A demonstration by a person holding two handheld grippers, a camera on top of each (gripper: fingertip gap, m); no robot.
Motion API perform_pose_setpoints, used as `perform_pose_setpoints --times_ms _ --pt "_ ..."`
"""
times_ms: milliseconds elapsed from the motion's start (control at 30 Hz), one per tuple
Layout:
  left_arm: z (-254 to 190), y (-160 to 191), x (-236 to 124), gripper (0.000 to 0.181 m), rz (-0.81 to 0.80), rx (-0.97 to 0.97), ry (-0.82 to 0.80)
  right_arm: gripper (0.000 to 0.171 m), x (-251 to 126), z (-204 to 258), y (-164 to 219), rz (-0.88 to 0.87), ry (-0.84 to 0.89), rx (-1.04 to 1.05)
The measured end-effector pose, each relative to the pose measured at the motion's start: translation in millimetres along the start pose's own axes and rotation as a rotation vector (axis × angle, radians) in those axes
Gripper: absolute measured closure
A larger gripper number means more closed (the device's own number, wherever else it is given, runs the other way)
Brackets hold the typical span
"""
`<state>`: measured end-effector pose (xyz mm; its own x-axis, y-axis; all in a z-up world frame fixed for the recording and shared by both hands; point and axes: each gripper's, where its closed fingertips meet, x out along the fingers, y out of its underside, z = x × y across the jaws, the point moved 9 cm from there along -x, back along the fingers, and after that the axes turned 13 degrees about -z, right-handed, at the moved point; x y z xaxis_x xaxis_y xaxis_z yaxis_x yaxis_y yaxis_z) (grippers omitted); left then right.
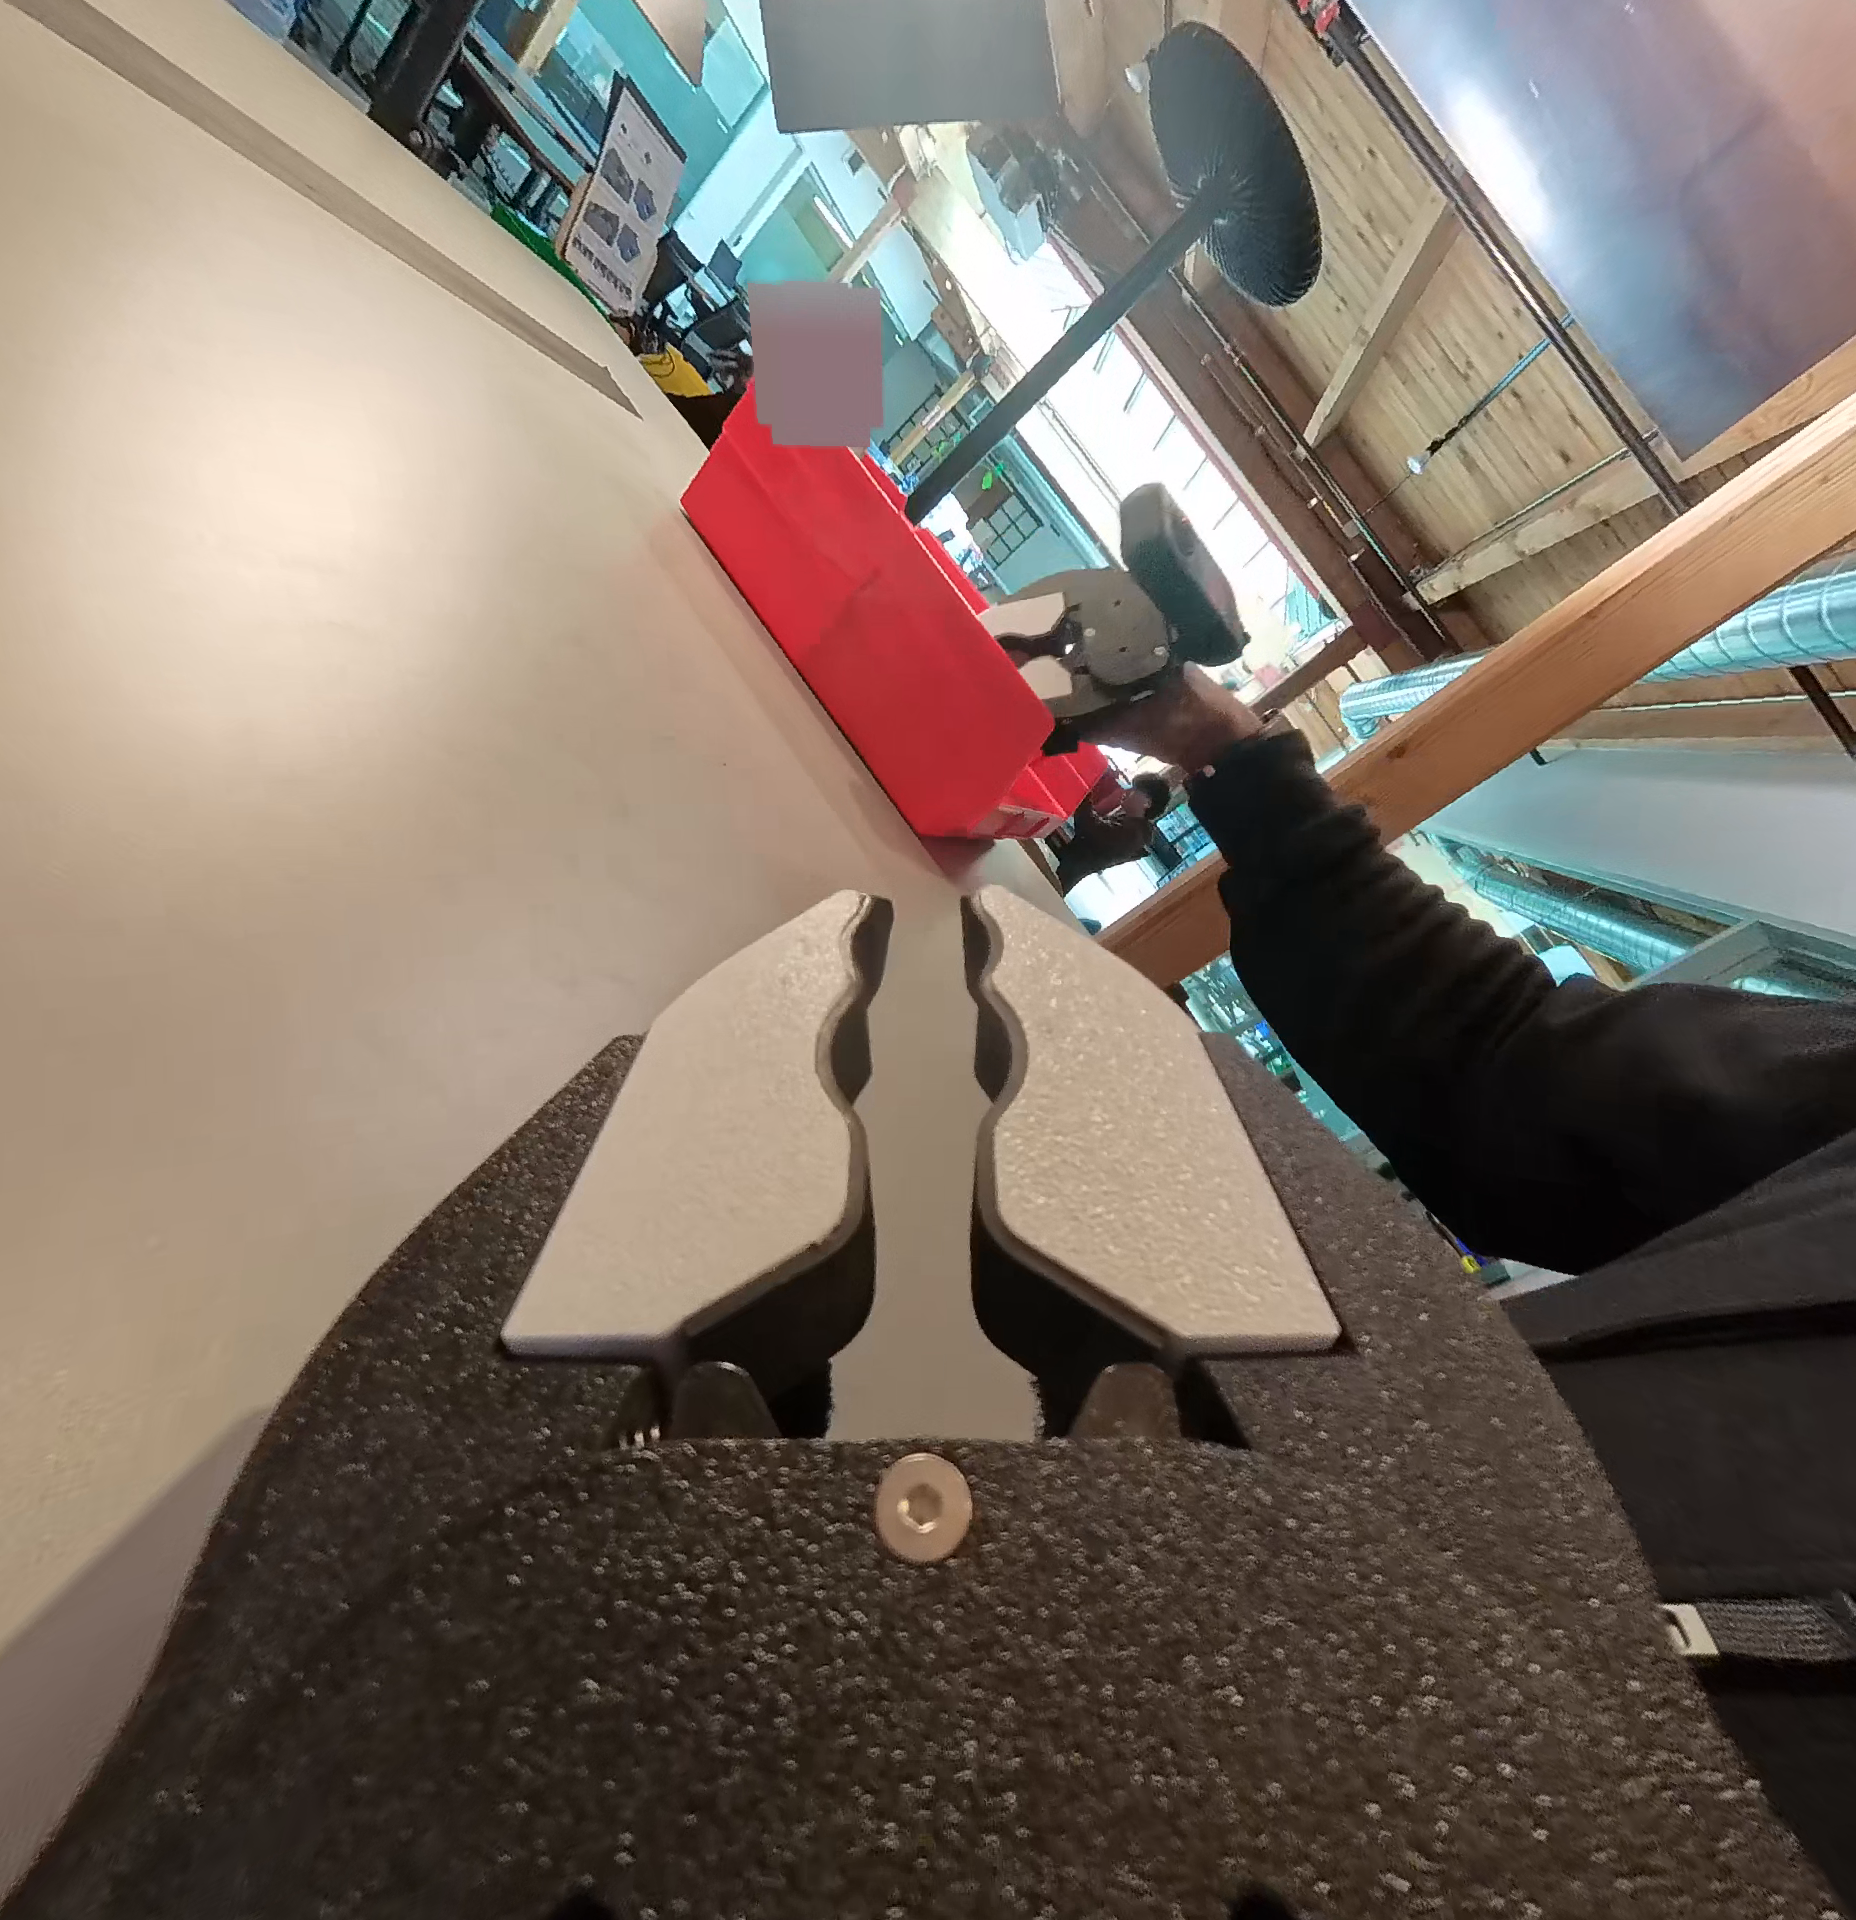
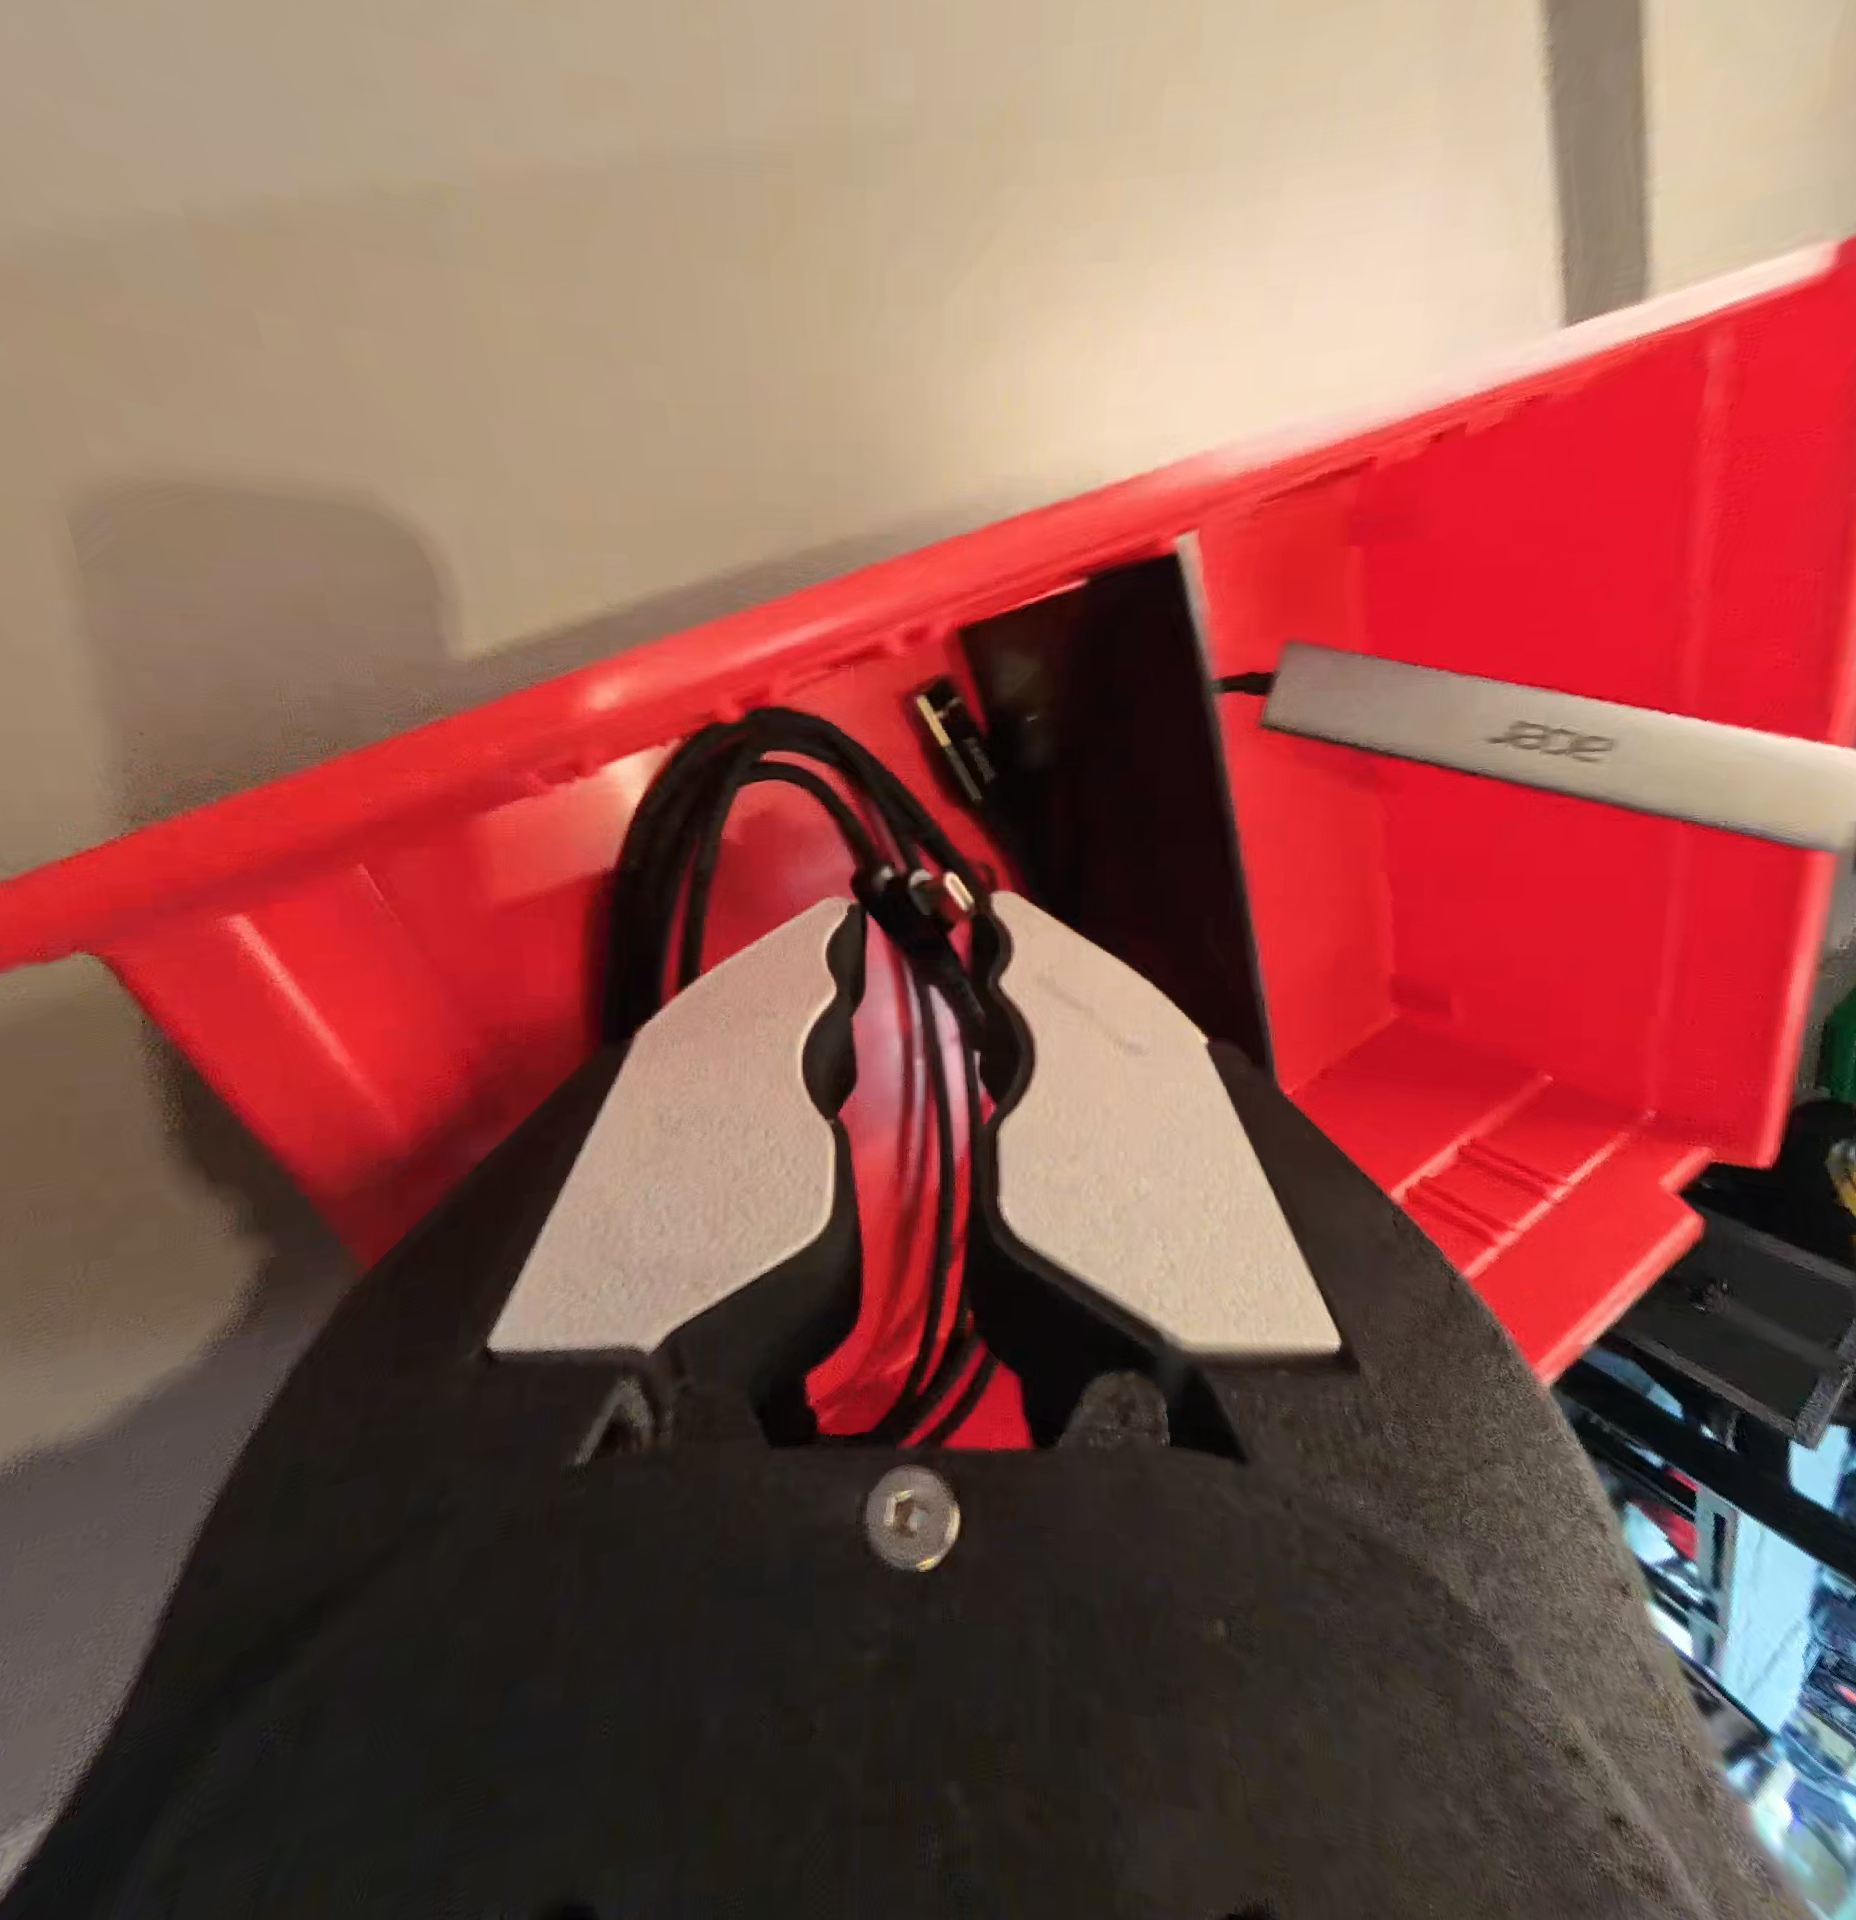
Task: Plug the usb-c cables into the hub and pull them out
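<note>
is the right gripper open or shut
Open. In the right wrist view the right gripper shows a clear gap between its fingers, with the black cables visible through it.

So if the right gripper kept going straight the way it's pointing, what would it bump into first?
Probably the coiled black cables: the right gripper points into the red bin, its open fingers straddling the bundle near a silver-tipped plug. Depth is hard to judge. The grey hub lies well right of that line.

cables (image 2: 768, 821) in bin (image 2: 1526, 582) | divider (image 2: 1142, 790) between | hub (image 2: 1558, 743) right
</note>
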<state>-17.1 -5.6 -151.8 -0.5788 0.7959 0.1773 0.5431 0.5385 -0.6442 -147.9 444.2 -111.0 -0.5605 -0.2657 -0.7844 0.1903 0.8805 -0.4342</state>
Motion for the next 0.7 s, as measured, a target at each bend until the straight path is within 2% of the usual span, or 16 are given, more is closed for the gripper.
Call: perform_pose_setpoints --times_ms 67,167,367,567,700 --pt "1 1 3 0.166 0.026 -0.002 0.001 0.144 18 11 8 0.056 -0.026 -0.001" --pt "0 2 4 0.166 0.046 0.004 0.008 0.138 27 12 13 0.015 -0.023 0.112" --pt "0 1 2 0.166 0.021 0.002 0.009 0.128 14 -3 22 -0.162 -0.008 0.410" --pt "-3 1 -3 0.166 -0.001 0.012 0.027 0.123 8 -14 31 -0.243 0.056 0.583" --pt "-4 1 -4 0.166 -0.002 0.014 0.034 0.120 9 -18 29 -0.230 0.111 0.649"
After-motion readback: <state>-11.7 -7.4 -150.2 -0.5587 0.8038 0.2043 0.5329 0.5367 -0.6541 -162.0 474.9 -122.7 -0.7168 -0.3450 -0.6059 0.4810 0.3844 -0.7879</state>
